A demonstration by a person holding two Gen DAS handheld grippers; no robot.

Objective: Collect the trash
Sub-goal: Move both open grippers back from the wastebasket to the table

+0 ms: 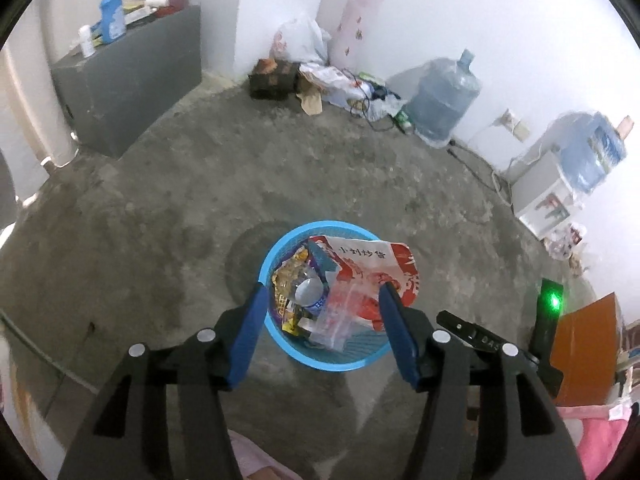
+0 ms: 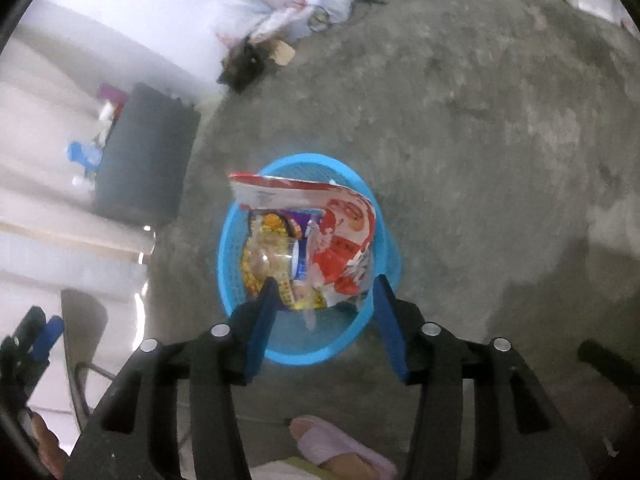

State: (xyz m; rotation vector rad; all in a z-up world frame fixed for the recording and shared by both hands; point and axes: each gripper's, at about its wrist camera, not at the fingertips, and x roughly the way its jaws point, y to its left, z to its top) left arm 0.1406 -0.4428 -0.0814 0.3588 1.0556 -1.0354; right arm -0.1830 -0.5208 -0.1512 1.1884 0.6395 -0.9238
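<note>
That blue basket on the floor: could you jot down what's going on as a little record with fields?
Container: blue basket, standing on the concrete floor
Contents: red and white snack bag sticking out over the rim, clear plastic bottle, yellow wrapper
Left hand-held gripper: open, empty, above the basket
Right hand-held gripper: open, empty, above the basket
Nearby: water jug by the wall

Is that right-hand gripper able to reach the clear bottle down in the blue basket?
Probably yes. The right gripper hangs open right over the blue basket, and the clear plastic bottle lies exposed on top, though the red-and-white snack bag crowds one side.
</note>
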